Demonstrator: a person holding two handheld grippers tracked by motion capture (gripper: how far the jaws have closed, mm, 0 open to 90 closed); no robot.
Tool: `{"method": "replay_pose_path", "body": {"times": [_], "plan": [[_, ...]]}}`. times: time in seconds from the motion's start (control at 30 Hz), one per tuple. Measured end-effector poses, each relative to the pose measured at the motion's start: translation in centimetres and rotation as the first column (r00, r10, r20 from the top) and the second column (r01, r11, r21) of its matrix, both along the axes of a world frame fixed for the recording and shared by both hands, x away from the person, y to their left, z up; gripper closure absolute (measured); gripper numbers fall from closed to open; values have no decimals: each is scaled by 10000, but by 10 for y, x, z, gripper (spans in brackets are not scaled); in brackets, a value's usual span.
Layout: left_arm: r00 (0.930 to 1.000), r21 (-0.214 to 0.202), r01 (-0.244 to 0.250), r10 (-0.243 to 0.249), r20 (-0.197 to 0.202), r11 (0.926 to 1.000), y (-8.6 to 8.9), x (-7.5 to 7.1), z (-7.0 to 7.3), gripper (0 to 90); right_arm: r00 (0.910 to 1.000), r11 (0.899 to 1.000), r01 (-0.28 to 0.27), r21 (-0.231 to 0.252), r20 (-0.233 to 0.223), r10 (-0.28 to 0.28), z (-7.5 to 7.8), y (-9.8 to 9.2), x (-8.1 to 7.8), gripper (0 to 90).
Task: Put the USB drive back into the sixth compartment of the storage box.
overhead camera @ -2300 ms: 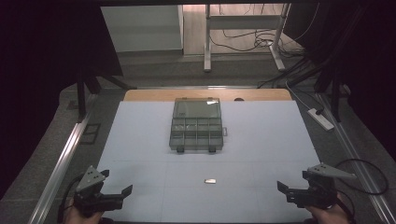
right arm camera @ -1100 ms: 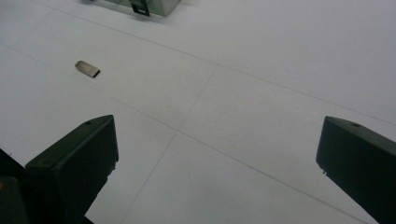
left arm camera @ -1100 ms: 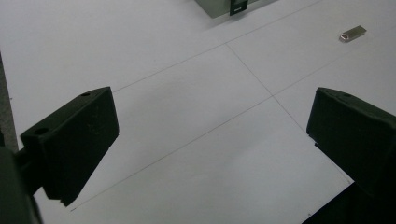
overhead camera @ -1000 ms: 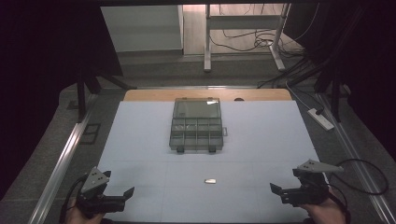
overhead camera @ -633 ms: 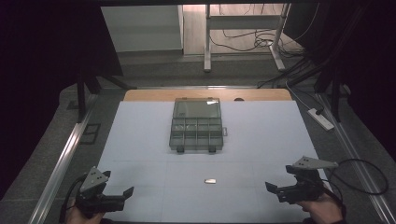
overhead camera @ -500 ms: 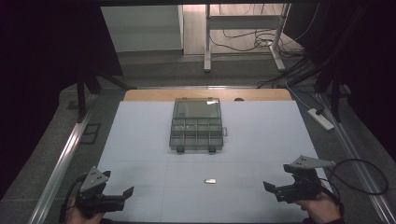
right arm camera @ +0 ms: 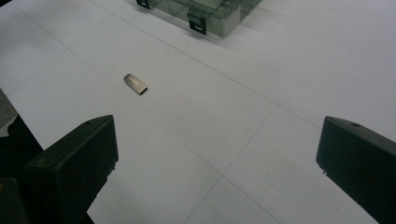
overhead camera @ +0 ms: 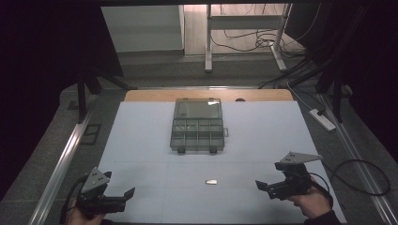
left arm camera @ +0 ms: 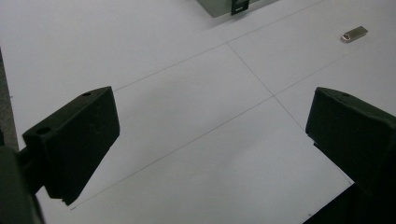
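I hold my left gripper [overhead camera: 123,193] low over the near left corner of the bench [overhead camera: 141,140], and its two black fingers [left arm camera: 70,140] stand wide apart with nothing between them but the white sheet and its thin ruled lines. My right gripper [overhead camera: 259,185] hangs over the near right part of the bench, pointing inward toward the middle; its fingers [right arm camera: 70,163] are spread just as wide and grasp nothing. My hand [overhead camera: 313,202] wraps its handle from below, and the grey three-cornered plate sits tilted on top of it.

Between the two grippers, a little nearer to my right one, a small silver metal piece [overhead camera: 211,181] lies flat on the white sheet. In the right gripper view it sits ahead of my left-hand finger, well apart from it, with its squared open end turned toward me. In the left gripper view the same piece [left arm camera: 354,33] shows far up at the right edge.

Farther back, in the middle of the bench, stands a clear grey compartment box [overhead camera: 197,127] with its lid raised behind it. Its inside is split into small cells; I cannot tell whether anything lies in them. Two dark latches hang at its near edge, and the right gripper view shows one latch [right arm camera: 197,24] close up. The box and the metal piece are apart.
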State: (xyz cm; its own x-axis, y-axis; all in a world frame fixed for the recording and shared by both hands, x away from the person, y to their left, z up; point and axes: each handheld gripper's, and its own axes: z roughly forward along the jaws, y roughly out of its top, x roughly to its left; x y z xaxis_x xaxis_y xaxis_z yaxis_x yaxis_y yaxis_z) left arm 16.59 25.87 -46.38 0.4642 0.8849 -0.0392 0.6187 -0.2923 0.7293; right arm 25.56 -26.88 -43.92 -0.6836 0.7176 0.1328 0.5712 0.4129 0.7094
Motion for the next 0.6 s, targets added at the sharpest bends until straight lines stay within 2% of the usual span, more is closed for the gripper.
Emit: {"method": "replay_pose_path", "body": {"times": [0.4,0.6], "plan": [[10000,73,46,-46,34,10000,-1,0,0,30,9984,9986,-533,14,-172,533,-4,21,10,0],[10000,79,48,-49,32,10000,-1,0,0,30,9959,9965,-808,-200,-420,799,-8,31,15,0]]}}
